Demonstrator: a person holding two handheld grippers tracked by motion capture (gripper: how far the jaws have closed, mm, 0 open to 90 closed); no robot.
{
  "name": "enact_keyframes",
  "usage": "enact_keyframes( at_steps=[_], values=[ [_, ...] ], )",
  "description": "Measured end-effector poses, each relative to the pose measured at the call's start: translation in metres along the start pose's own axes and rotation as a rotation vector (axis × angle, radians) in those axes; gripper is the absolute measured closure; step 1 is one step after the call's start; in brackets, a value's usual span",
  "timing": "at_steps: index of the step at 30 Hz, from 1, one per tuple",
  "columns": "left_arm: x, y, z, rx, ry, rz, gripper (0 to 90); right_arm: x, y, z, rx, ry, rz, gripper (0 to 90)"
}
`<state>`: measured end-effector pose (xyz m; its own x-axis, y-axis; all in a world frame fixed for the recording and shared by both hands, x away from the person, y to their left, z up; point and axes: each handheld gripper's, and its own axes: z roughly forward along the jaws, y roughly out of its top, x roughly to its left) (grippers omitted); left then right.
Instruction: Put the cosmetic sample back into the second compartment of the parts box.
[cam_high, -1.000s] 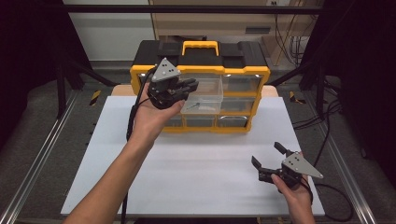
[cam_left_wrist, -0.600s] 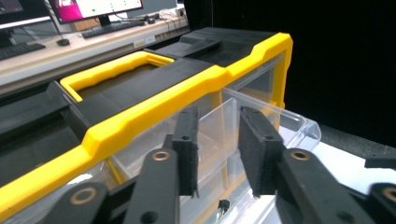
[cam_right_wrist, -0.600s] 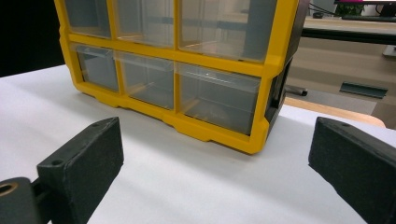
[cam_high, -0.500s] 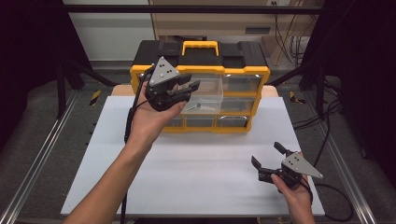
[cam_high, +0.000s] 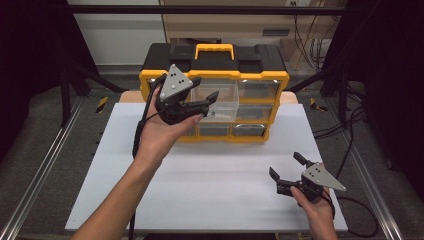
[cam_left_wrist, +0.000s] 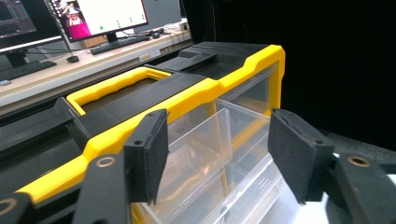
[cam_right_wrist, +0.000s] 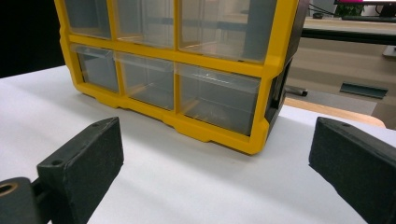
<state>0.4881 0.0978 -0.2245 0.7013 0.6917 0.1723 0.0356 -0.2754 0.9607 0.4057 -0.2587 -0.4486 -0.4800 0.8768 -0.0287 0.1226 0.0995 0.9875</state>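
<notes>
While the right gripper (cam_high: 289, 169) rests low over the near right part of the white table (cam_high: 210, 190), held in the person's right hand (cam_high: 315, 210), its jaws stand wide apart with nothing between them. From the right gripper view, those two black pads frame bare tabletop, and beyond them sits the lower right corner of the yellow organizer (cam_right_wrist: 254, 135), well apart from the jaws.

Farther on, the left hand (cam_high: 160, 132) holds the left gripper (cam_high: 207, 89) raised in front of the organizer (cam_high: 215, 75), level with its upper row. Its jaws have just been opening and now stand partly spread, gripping nothing. Just ahead of them, a clear drawer (cam_high: 222, 100) in the middle of the top row is pulled out partway from the case, projecting toward the person. In the left gripper view this clear drawer (cam_left_wrist: 205, 149) lies between and beyond the two pads, which stay clear of its walls.

Behind the drawers, the black lid carries a yellow handle (cam_high: 214, 48), lying flat. A desk with monitors (cam_left_wrist: 100, 14) stands past the case.
</notes>
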Motion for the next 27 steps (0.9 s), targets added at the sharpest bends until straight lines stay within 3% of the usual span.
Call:
enact_keyframes(
  at_steps=[6, 13, 27],
  values=[
    [-0.003, -0.001, -0.004, -0.022, -0.011, -0.023, 24.6, 0.000, 0.000, 0.000, 0.001, 0.001, 0.000, 3.5],
    [-0.006, -0.003, -0.005, -0.016, 0.004, -0.011, 12.1, 0.000, 0.000, 0.000, 0.002, 0.000, -0.001, 3.5],
    [-0.013, -0.010, -0.011, -0.038, 0.011, -0.015, 3.0, 0.001, 0.000, 0.001, 0.005, 0.002, 0.003, 3.4]
  ],
)
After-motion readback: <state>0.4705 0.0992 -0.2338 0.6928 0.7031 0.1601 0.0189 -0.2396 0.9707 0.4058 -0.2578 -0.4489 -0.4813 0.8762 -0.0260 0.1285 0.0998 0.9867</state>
